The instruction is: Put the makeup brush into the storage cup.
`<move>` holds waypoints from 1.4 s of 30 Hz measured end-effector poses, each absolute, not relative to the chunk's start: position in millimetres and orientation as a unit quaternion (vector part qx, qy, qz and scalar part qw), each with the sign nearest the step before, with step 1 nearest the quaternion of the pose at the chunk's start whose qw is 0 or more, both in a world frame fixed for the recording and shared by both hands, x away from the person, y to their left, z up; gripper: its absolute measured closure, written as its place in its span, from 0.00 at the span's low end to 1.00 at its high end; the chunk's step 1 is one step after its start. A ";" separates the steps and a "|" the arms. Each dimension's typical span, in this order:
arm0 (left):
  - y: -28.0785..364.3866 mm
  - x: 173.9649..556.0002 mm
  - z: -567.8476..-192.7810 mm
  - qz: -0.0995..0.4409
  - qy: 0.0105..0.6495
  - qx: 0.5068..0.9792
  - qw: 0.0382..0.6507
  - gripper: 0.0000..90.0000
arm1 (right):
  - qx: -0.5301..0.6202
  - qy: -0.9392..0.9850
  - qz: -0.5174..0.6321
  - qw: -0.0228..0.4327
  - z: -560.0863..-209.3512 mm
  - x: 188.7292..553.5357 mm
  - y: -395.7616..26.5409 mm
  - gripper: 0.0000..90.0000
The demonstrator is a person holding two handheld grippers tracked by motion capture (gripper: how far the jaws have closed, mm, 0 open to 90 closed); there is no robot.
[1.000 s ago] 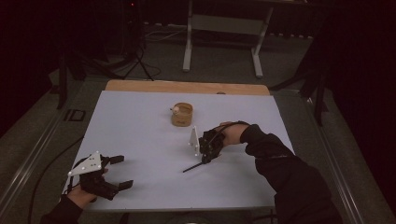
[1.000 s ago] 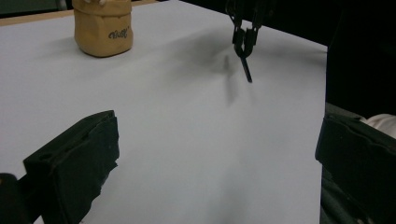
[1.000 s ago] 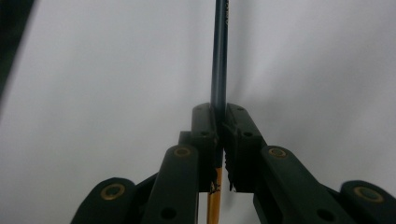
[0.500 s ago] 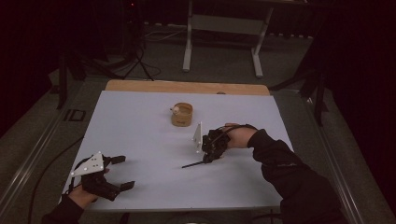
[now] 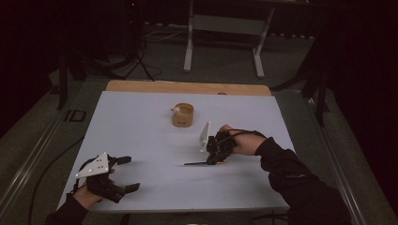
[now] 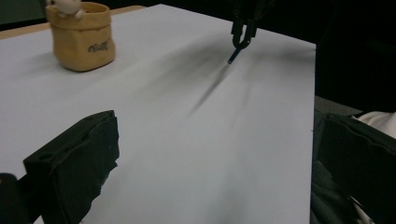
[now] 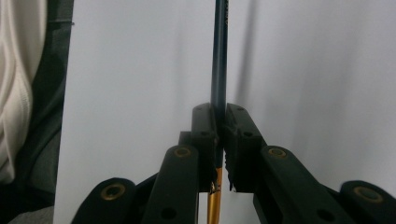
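While the high view blurs it, right gripper (image 7: 219, 135) clamps pencil (image 7: 218, 56).

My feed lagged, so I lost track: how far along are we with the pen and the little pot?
Done: the right gripper is shut on the pen, its far end low over the white table. In hand: that pen, held level, apart from the tan pot. Left, if the pot is the goal: carrying it there and dropping it in. The left gripper rests open at the near edge, holding nothing.
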State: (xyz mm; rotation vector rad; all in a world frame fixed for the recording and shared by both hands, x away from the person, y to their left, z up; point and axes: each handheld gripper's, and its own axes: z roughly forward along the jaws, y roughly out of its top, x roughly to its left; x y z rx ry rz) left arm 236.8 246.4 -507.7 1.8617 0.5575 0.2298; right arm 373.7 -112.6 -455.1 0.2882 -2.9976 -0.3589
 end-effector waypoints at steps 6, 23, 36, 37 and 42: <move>228.6 236.0 -496.8 0.123 0.217 0.795 0.553 0.00 | 0.098 -0.988 -0.111 0.041 -449.9 368.2 -119.1 0.92; 165.5 246.7 -464.1 0.163 0.155 0.852 0.473 0.00 | 0.035 -0.993 -0.094 0.058 -441.5 370.5 -126.9 0.92; 125.1 257.1 -444.5 0.214 0.086 0.876 0.424 0.11 | -0.023 -0.993 -0.076 0.086 -439.0 375.9 -124.7 0.92; 122.4 257.0 -444.2 0.220 0.078 0.878 0.419 0.13 | -0.024 -0.993 -0.076 0.088 -439.1 376.8 -124.2 0.92; 102.0 259.0 -445.5 0.254 0.047 0.890 0.375 0.17 | -0.032 -0.992 -0.077 0.096 -437.7 379.3 -122.6 0.92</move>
